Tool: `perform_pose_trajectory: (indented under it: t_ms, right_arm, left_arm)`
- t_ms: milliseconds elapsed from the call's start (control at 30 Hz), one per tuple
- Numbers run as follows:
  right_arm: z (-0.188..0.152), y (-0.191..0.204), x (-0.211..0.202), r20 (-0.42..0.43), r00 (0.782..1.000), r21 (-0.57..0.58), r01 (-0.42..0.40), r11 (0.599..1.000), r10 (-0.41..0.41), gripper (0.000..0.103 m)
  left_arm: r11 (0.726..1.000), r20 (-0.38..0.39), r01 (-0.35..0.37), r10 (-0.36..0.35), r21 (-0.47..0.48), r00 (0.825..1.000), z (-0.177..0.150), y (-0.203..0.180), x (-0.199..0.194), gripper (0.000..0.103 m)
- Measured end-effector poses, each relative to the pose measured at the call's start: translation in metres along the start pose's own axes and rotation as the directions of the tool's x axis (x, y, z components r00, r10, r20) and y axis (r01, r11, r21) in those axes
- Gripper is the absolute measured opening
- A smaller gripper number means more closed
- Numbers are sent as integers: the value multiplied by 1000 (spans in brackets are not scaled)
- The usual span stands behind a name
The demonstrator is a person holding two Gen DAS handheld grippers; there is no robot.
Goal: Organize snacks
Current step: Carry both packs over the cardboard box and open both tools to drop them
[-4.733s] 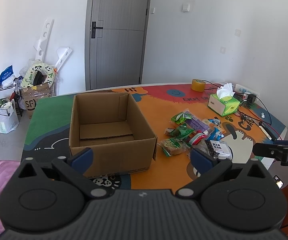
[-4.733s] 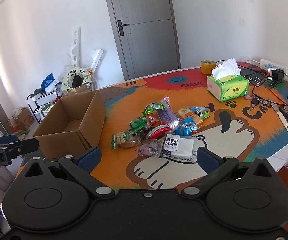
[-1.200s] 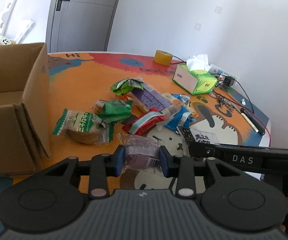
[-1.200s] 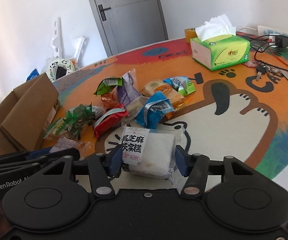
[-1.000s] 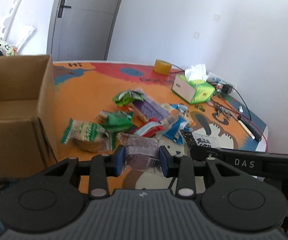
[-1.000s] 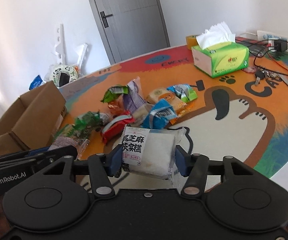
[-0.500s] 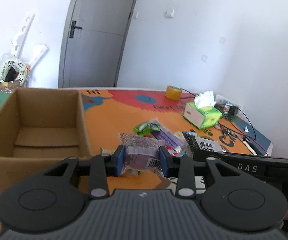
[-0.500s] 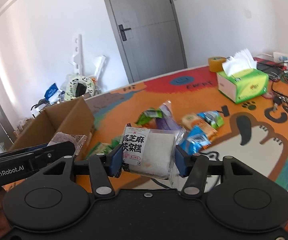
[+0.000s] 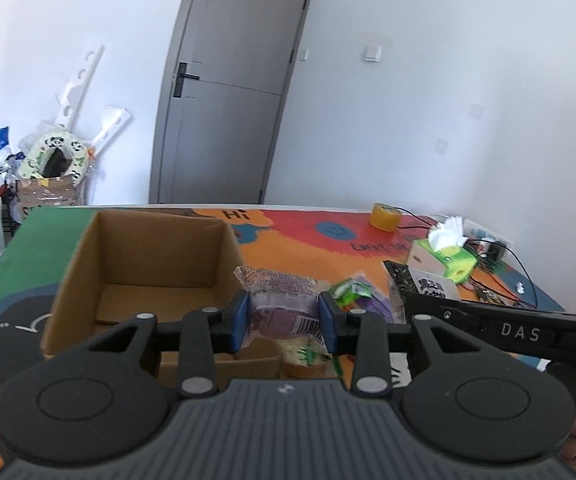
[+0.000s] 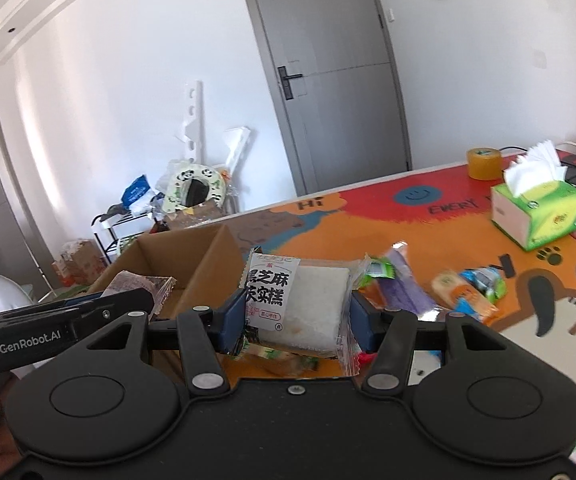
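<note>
Cardboard fills the left of the left wrist view: an open brown cardboard box (image 9: 143, 264) stands on the bright cartoon-printed table mat (image 9: 312, 236), and the left gripper (image 9: 283, 318) pinches a clear-wrapped purple bun packet (image 9: 279, 300) between its blue pads, held in the air just beside the box's right wall. By the look of it, this is the carrying step, packets lifted from the pile and headed for the box; the next move calls for bringing the packet over the opening before the pads part. The other tool's black arm crosses at the right with "DAS" on it. On the mat, "Hi" can be read. From the right wrist view, the right gripper (image 10: 298, 316) is clamped on a clear packet of white cake with a black-and-white label (image 10: 300, 296) printed in Chinese characters, raised above the loose snack packets (image 10: 464, 288) left on the mat, near the box's right corner. The left tool, marked "GenRobot.AI", reaches in at the left with its bun packet over the box. A green tissue box (image 10: 540, 212) and a yellow tape roll (image 10: 484, 162) stand beyond, well apart from the snacks.
</note>
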State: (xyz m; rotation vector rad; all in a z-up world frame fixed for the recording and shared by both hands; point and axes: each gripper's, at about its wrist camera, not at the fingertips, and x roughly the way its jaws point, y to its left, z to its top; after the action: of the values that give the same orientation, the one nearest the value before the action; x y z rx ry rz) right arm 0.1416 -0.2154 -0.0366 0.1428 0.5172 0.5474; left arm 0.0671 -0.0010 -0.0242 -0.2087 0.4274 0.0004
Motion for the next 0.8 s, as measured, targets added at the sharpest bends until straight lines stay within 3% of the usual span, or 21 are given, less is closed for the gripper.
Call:
perform_pose_trajectory:
  t_ms: [800]
  right_arm:
    - [14,54,45,-29,996,-52,-91,994,90,53]
  left_arm:
    - [993,-23,-95,94,-74,995,7,70,15,36]
